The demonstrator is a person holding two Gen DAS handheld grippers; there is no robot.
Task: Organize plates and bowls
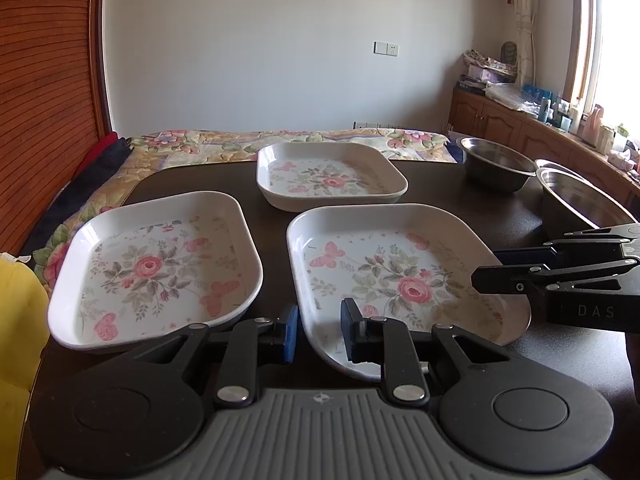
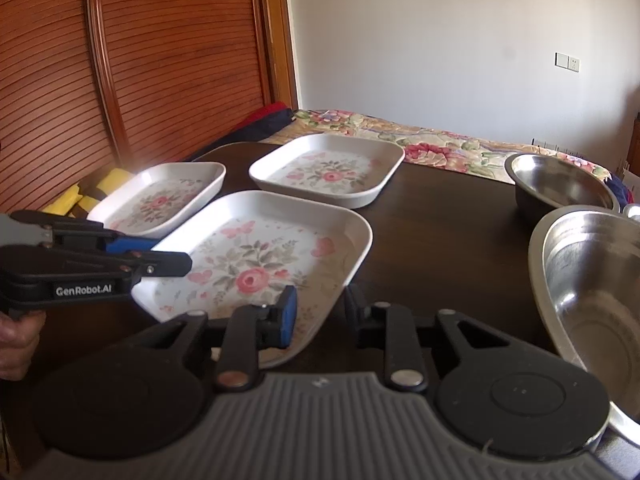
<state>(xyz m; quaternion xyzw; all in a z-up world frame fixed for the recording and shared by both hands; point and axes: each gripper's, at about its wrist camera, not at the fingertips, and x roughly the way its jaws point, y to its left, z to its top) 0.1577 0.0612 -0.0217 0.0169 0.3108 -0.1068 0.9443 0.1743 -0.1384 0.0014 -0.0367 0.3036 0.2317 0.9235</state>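
Nearest the left wrist lens, the left gripper [image 1: 319, 330] is hovering with its blue-padded fingers spread, one either side of the near-left rim of the closest floral plate [image 1: 404, 280] – no pad is clearly pressing on it. From the right wrist view, the right gripper [image 2: 320, 314] is straddling the near-right edge of that same plate [image 2: 260, 264], jaws spread and gripping nothing. A hand [image 2: 16, 344] is showing at nine o'clock there.

At ten o'clock from the left gripper, a second floral plate [image 1: 156, 268] is lying just beside the first on the dark table [image 1: 440, 192]. At twelve o'clock, farther back, a third plate [image 1: 330, 176] is sitting apart. Toward two o'clock, steel bowls are standing – one large bowl [image 2: 592, 300] near the right gripper and a smaller bowl [image 2: 560, 186] behind it. Beyond the table a floral bedspread [image 1: 280, 140] is lying.
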